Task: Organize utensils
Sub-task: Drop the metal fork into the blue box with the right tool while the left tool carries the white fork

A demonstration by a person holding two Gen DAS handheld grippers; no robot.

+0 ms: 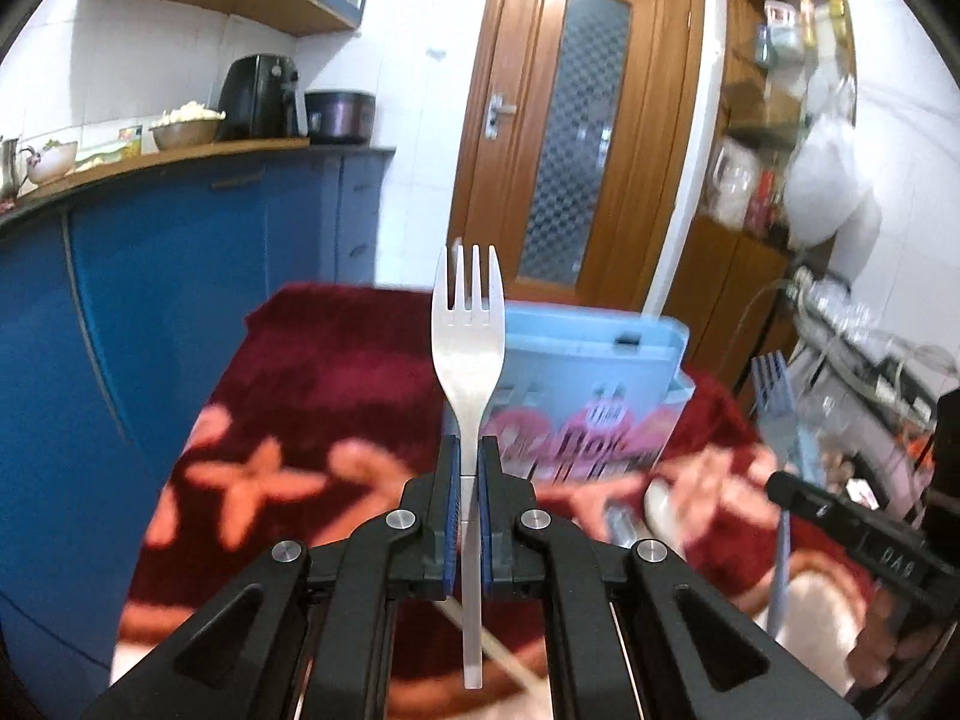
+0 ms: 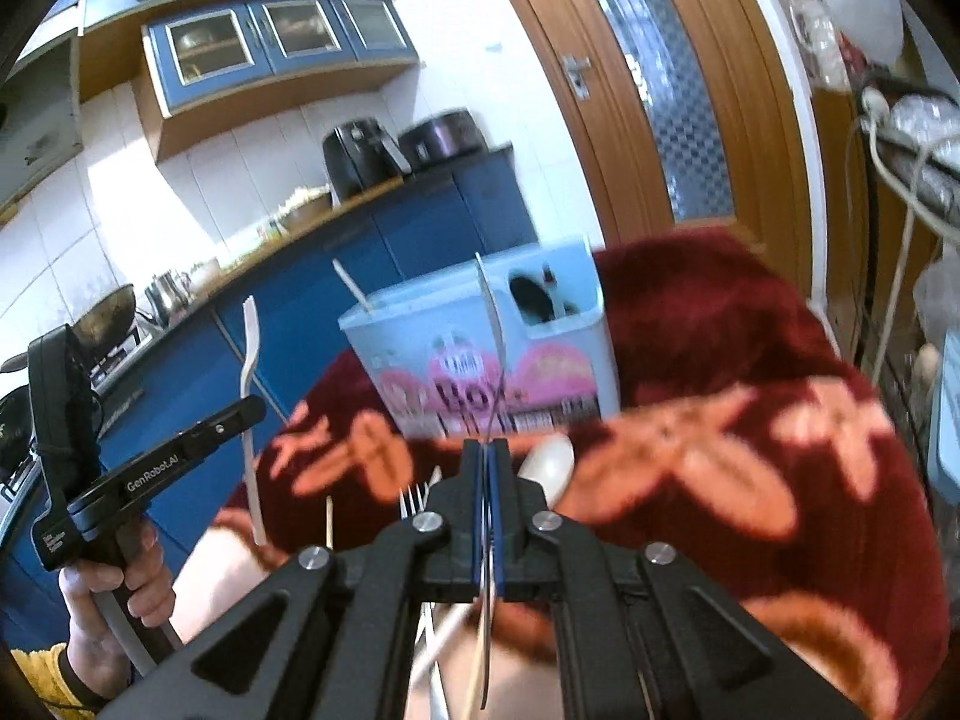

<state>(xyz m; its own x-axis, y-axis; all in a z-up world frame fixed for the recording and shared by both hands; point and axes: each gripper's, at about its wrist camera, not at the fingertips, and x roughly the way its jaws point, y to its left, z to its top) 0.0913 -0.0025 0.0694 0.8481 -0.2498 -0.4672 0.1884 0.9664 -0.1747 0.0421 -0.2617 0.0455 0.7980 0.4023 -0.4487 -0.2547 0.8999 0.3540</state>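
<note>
My left gripper [image 1: 469, 450] is shut on a steel fork [image 1: 468, 324], held upright with the tines up, above the table. The same fork shows edge-on in the right wrist view [image 2: 249, 372]. My right gripper [image 2: 489, 450] is shut on a second steel fork [image 2: 495, 336], seen edge-on, tines up; it also shows in the left wrist view [image 1: 777, 414]. A light blue utensil box [image 1: 600, 372] with a pink print stands on the table beyond both grippers [image 2: 498, 348]. A stick stands in its left compartment and dark utensils in its right.
The table has a dark red cloth [image 2: 750, 420] with orange flowers. A white spoon [image 2: 549, 468], a loose fork [image 2: 414, 501] and a chopstick [image 2: 329, 519] lie on it below the grippers. Blue kitchen cabinets [image 1: 180, 276] stand left, a wooden door [image 1: 588, 138] behind, cluttered shelves [image 1: 840, 324] right.
</note>
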